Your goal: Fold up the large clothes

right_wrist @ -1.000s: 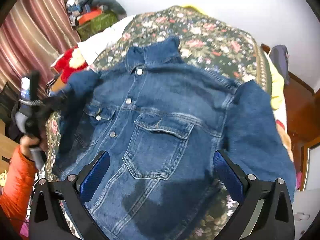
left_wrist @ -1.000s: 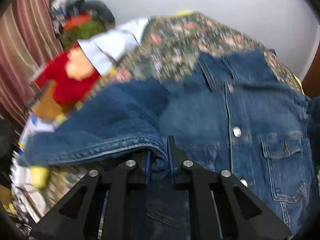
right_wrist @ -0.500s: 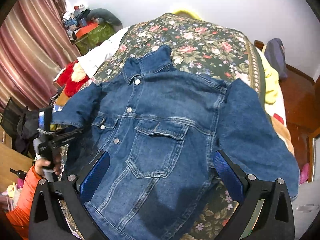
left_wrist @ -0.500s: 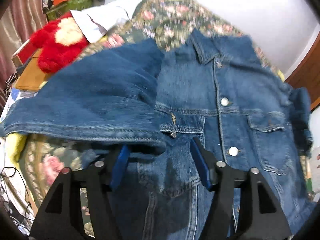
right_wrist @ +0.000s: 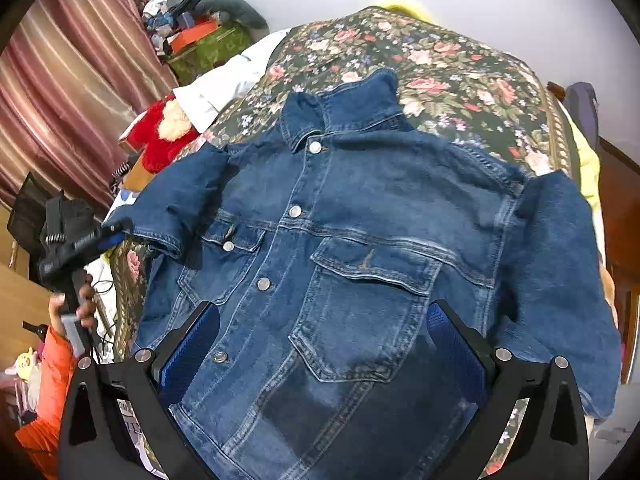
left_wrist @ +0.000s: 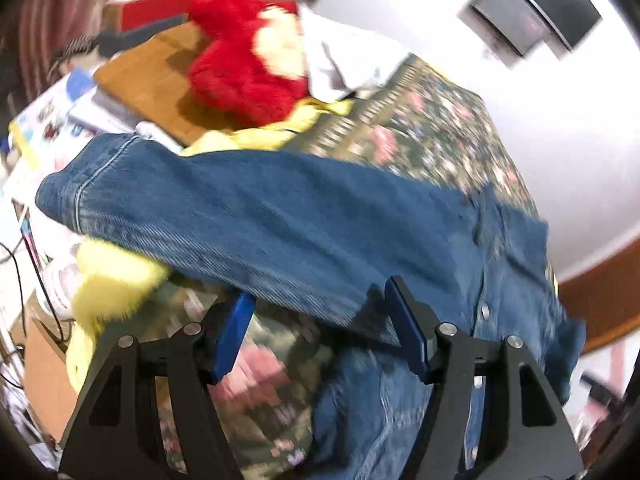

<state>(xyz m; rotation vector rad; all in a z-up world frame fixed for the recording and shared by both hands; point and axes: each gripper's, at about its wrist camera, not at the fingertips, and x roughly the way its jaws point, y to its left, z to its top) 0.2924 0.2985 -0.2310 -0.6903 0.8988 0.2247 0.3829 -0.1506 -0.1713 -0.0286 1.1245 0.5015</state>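
A dark blue denim jacket (right_wrist: 360, 240) lies front up, buttoned, on the floral bedspread (right_wrist: 460, 72), collar toward the far wall. Its left sleeve (left_wrist: 260, 216) stretches out sideways past the bed's edge. My left gripper (left_wrist: 320, 320) is open just short of that sleeve's lower edge, with nothing pinched between its blue pads. In the right wrist view the left gripper (right_wrist: 114, 230) sits beside the sleeve cuff, held by a hand (right_wrist: 80, 304) in an orange sleeve. My right gripper (right_wrist: 320, 340) hovers open and wide over the jacket's lower front, below the chest pocket.
A red plush toy (left_wrist: 240, 68) and a white cloth (right_wrist: 224, 84) lie at the bed's left side, by a wooden board (left_wrist: 160, 76). Yellow fabric (left_wrist: 112, 276) bulges under the sleeve. Striped curtains (right_wrist: 80, 80) and piled boxes stand on the left.
The left gripper opened and let go of the sleeve cuff, then drew back to the left of the bed and rolled. The sleeve now lies spread outward. The right gripper shifted only slightly.
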